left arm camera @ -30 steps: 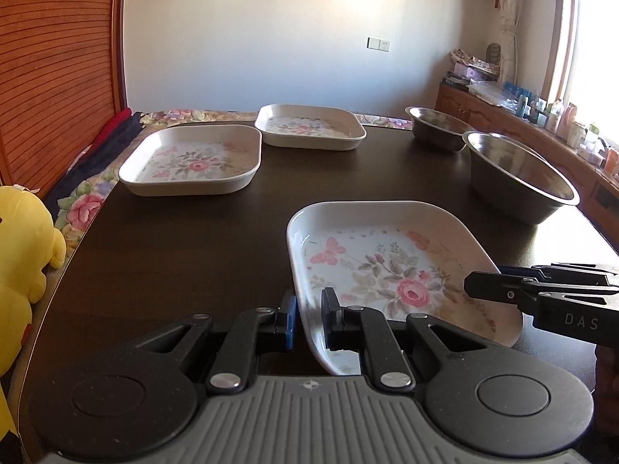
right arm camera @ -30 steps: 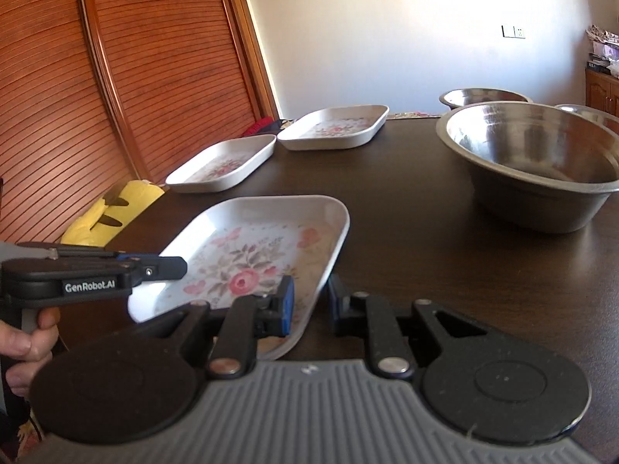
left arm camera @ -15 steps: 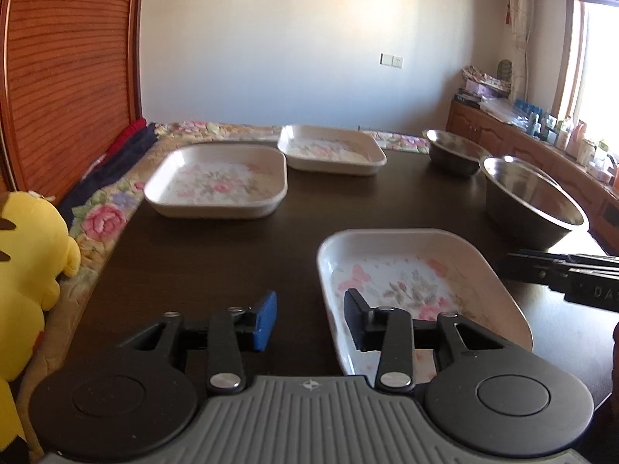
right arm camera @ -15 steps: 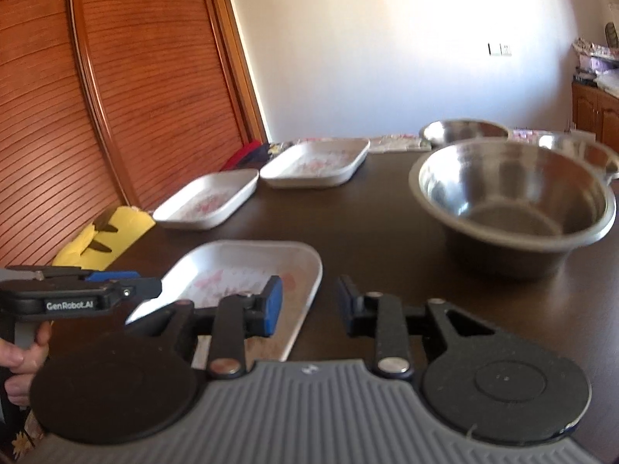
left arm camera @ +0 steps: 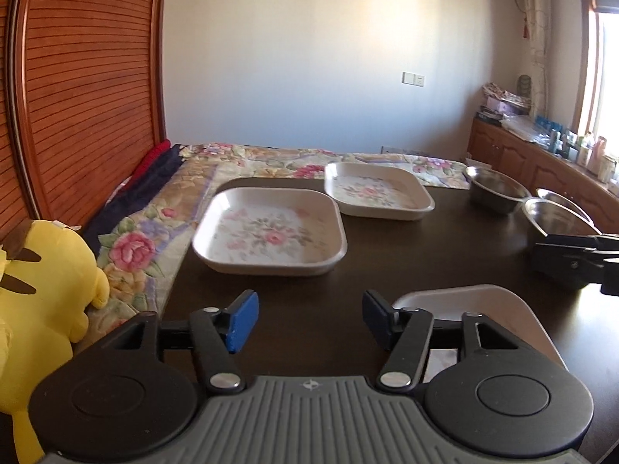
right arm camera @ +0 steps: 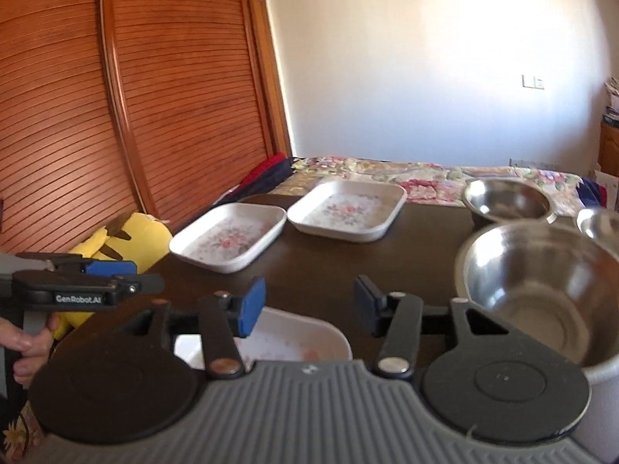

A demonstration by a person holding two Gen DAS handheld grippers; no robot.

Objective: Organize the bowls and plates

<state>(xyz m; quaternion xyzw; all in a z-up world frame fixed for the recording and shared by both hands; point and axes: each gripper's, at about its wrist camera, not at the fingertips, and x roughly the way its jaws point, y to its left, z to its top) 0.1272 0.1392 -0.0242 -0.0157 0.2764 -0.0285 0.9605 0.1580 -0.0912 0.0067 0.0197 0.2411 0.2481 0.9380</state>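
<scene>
Left wrist: left gripper [left arm camera: 309, 319] gapes above bare table [left arm camera: 309, 270].

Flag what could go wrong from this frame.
1. The left tool is open and empty; the nearest floral plate is largely hidden beneath it, so a grasp could miss.
2. The right tool sits close to the big steel bowl and might knock it.

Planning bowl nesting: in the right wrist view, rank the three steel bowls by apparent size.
1. Nearest steel bowl, largest, though nearness to the camera inflates it.
2. Far steel bowl.
3. Bowl at the right edge, cut off by the frame, so its rank is unsure.
</scene>
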